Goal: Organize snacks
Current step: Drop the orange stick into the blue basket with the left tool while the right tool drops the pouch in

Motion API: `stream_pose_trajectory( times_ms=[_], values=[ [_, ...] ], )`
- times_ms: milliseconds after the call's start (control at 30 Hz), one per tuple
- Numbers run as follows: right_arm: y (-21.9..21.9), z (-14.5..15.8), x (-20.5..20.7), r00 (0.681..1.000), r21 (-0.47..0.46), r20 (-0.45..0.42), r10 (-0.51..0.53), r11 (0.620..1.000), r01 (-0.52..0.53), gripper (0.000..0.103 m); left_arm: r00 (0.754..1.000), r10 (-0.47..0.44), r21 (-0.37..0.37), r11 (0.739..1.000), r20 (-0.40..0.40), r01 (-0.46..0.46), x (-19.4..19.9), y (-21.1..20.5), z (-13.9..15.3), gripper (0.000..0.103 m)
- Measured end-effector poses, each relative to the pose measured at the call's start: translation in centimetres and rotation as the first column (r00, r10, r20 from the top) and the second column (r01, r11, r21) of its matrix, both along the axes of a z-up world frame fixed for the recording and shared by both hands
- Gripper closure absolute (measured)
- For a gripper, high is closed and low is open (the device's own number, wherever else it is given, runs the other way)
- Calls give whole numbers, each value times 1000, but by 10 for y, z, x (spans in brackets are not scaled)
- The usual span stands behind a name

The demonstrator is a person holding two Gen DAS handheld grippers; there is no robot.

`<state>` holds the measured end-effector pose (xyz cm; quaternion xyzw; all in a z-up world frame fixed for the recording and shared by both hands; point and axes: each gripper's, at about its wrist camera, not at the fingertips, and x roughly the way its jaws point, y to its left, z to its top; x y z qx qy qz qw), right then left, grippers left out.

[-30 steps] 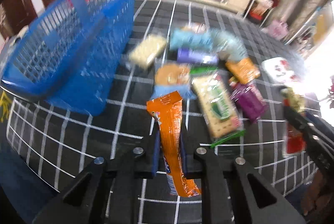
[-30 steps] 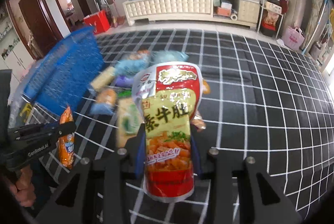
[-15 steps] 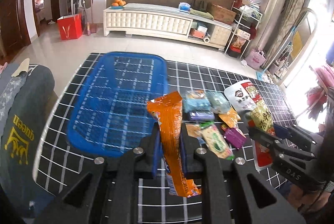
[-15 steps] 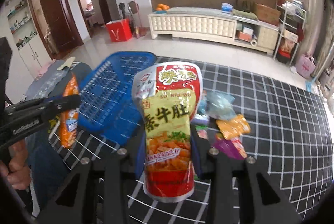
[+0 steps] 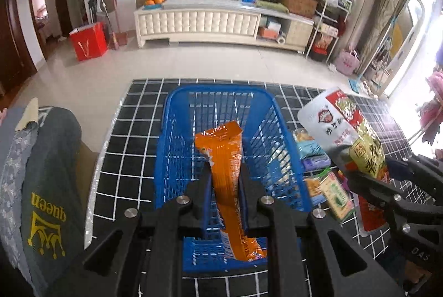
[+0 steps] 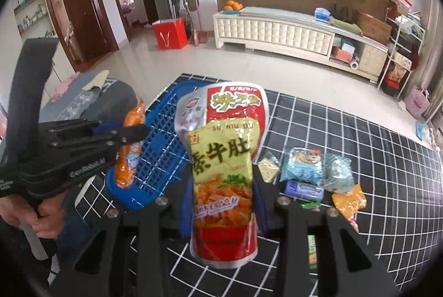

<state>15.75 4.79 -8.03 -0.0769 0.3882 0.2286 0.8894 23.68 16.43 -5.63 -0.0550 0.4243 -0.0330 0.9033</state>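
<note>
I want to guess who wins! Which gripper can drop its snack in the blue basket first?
Probably the left gripper: its long orange snack packet hangs over the blue plastic basket. The right gripper holds its red-and-yellow pouch beside it.

L tongs [image 5: 224, 183] w/ orange pack [image 5: 228, 180] moved over blue basket [image 5: 177, 114].

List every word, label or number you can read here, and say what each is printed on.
"queen", upside down: grey garment
"SU NIU DU" and "素牛肚": red and yellow pouch in the right claw
"DAS": right claw body
Orange packet in the left claw: print too blurred
Snacks on the cloth: too small
</note>
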Motion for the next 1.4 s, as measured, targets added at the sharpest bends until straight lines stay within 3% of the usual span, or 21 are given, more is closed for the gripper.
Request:
stream_pose_trajectory(
  times_ms=[133,267,600,800,1033,1233,1300,1400],
  values=[
    [12,-12,10,999,-21,-34,-3,1000,3,61,1000,11,-12,1000,-18,-11,6,13,-19,88],
    [20,-17,13,999,-37,-47,-11,999,9,61,1000,8,-40,999,-14,-9,4,20,-25,66],
    [41,-8,12,999,-60,-38,3,998,-5,61,999,37,-28,999,19,-37,-21,35,-17,61],
    [63,-18,18,998,-104,-70,8,995,-15,60,997,65,-19,998,28,-65,-32,48,-17,51],
    [78,-44,29,994,-162,-106,-12,987,-5,59,996,90,-9,996,25,-89,-36,64,-22,51],
    [87,-46,24,996,-200,-92,-1,980,-18,58,996,92,-57,994,17,-91,-40,65,-26,51],
    [87,-45,22,996,-205,-86,9,978,-26,52,995,99,-52,994,10,-99,-40,63,-28,51],
    [81,-40,19,999,-206,-50,-12,979,2,34,995,101,-43,994,6,-101,-42,59,-26,51]
  ],
)
